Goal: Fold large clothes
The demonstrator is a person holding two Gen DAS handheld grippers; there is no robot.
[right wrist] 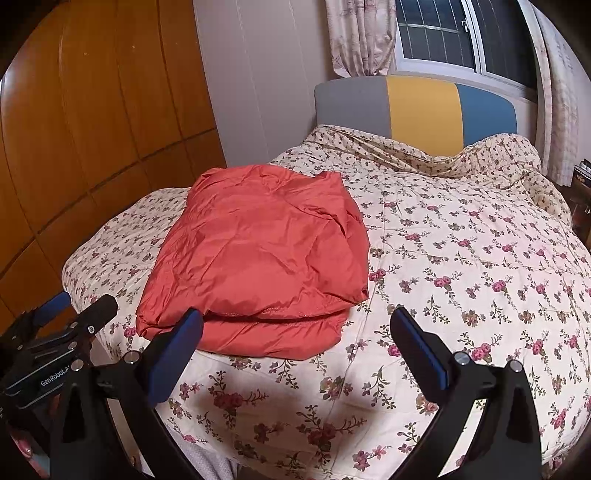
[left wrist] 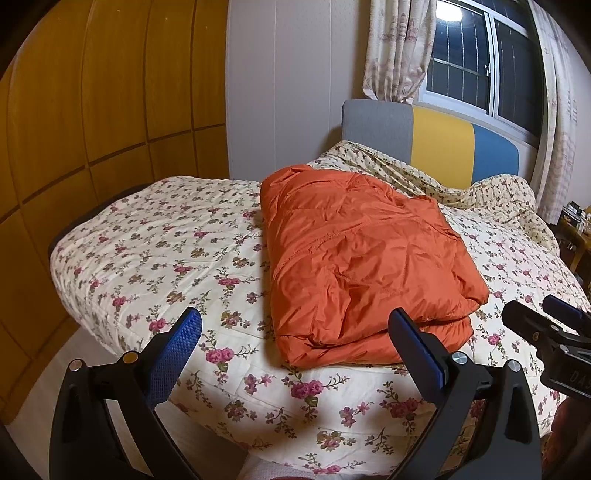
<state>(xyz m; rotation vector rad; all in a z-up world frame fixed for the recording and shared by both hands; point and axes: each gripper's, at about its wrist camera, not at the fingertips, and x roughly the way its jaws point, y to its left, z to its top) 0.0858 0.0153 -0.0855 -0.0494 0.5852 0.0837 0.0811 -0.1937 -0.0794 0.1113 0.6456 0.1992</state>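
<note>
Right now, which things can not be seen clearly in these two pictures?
- Orange jacket: its folded underside, sleeves and zipper are hidden by its own top layers, in both views.
- Objects at the right edge in the left wrist view: cut off, too small to name.
- Right claw in the left wrist view: partly cut off by the edge.
- Outside the window: dark.

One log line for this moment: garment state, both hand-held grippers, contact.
orange jacket: folded bundle on floral bed | left hand-held gripper: open, empty | right hand-held gripper: open, empty | contact: none
</note>
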